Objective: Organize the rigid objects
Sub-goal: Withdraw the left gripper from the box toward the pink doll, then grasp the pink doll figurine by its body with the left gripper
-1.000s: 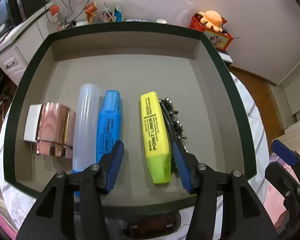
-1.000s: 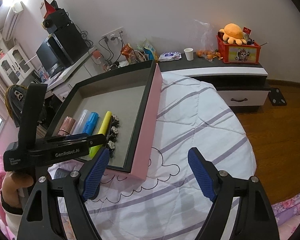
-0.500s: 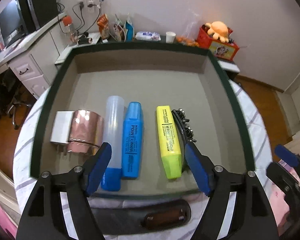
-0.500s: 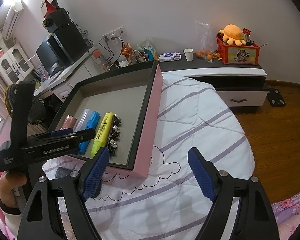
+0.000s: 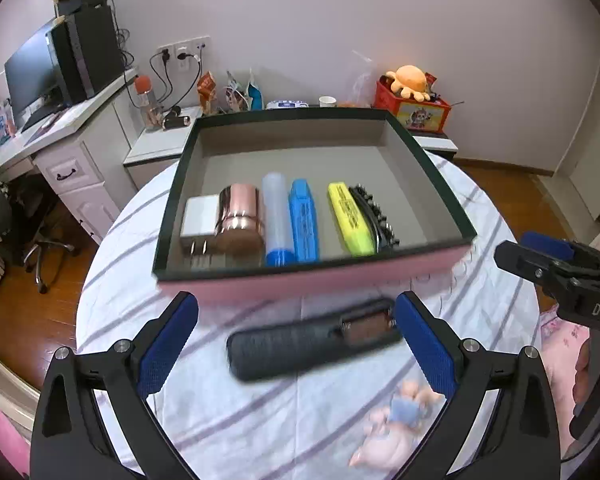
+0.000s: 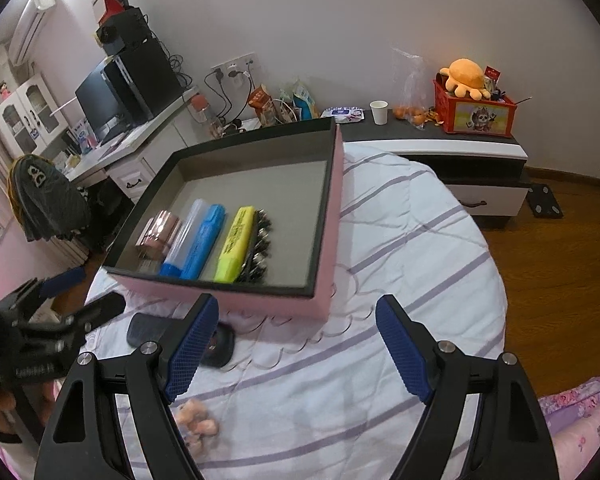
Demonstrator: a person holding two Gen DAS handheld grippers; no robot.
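Bedroom: white bedcover (image 5: pixel 260 412) with purple stripes below both tools; desk with monitor (image 5: pixel 32 76) far ahead to the left, red crate with orange plush (image 6: pixel 474 98) far ahead to the right.
Box: pink tray (image 5: pixel 312 276) with dark rim and grey floor, lying on the bedcover just ahead of the left gripper (image 5: pixel 296 344) and ahead-left of the right gripper (image 6: pixel 296 346).
Contents, left to right from the left tool: white charger plug (image 5: pixel 198 216), rose-gold cylinder (image 5: pixel 240 218), translucent tube with blue end (image 5: pixel 276 220), blue highlighter (image 5: pixel 304 220), yellow highlighter (image 5: pixel 350 218), black studded clip (image 5: pixel 376 216); all lying side by side near the front wall.
Outside the box: black remote-like case (image 5: pixel 312 338), blurred, flat on the cover directly between the left tool's blue pads (image 5: pixel 168 344), not touched by them.
Left tool: spread wide, holding nothing.
Right tool: spread wide too, empty, hovering over bare cover near the front right corner of the box.
Near edge: small pink soft toy (image 5: pixel 396 424), blurred, lying close under the left tool.
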